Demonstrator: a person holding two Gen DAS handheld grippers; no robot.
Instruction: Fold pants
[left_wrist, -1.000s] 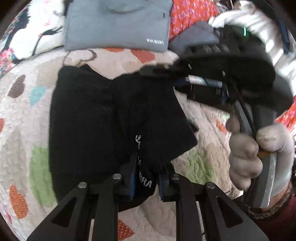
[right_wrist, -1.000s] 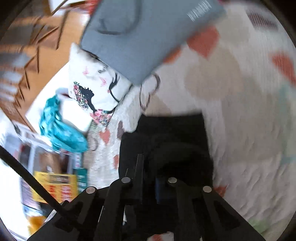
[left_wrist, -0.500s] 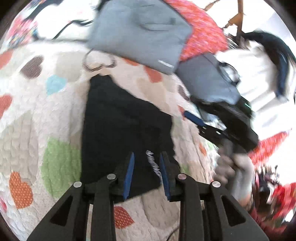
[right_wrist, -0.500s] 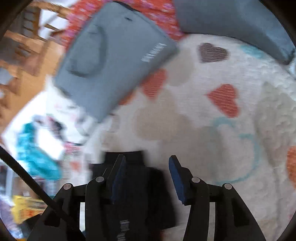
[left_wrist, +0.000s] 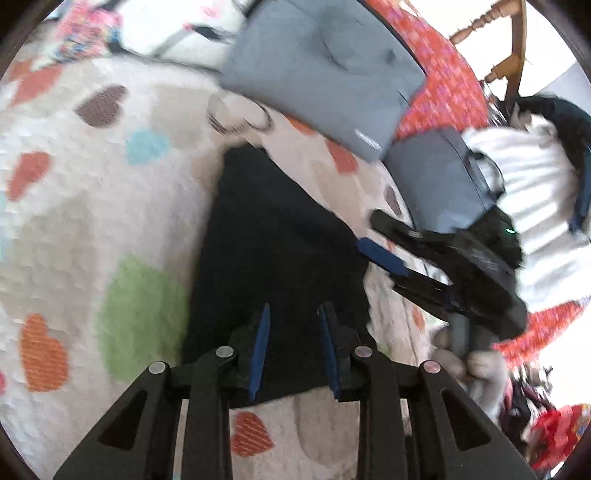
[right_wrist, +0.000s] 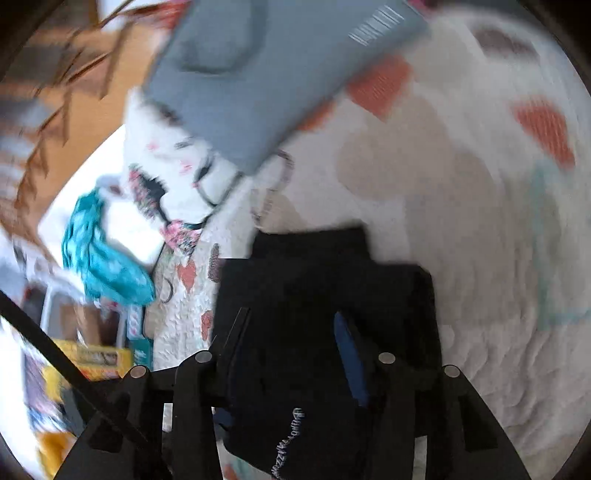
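The black pants (left_wrist: 273, 240) lie folded into a flat rectangle on the heart-patterned quilt (left_wrist: 92, 229). My left gripper (left_wrist: 293, 325) is open and empty, its blue-padded fingers hovering over the near edge of the pants. My right gripper (left_wrist: 380, 254) shows at the right side of the left wrist view, open, beside the pants' right edge. In the right wrist view the pants (right_wrist: 325, 295) fill the lower middle, white lettering near the bottom, and the right gripper (right_wrist: 291, 332) stands open over them.
A folded grey garment (left_wrist: 321, 70) lies beyond the pants, a second grey one (left_wrist: 436, 184) to its right. A white printed pillow (right_wrist: 173, 177) and teal cloth (right_wrist: 99, 258) sit at the bed's edge. A wooden chair (left_wrist: 506, 48) stands behind.
Both grippers have let go of the pants and opened. The lifted flap has dropped flat, leaving the pants folded. Both grippers have pulled back slightly.
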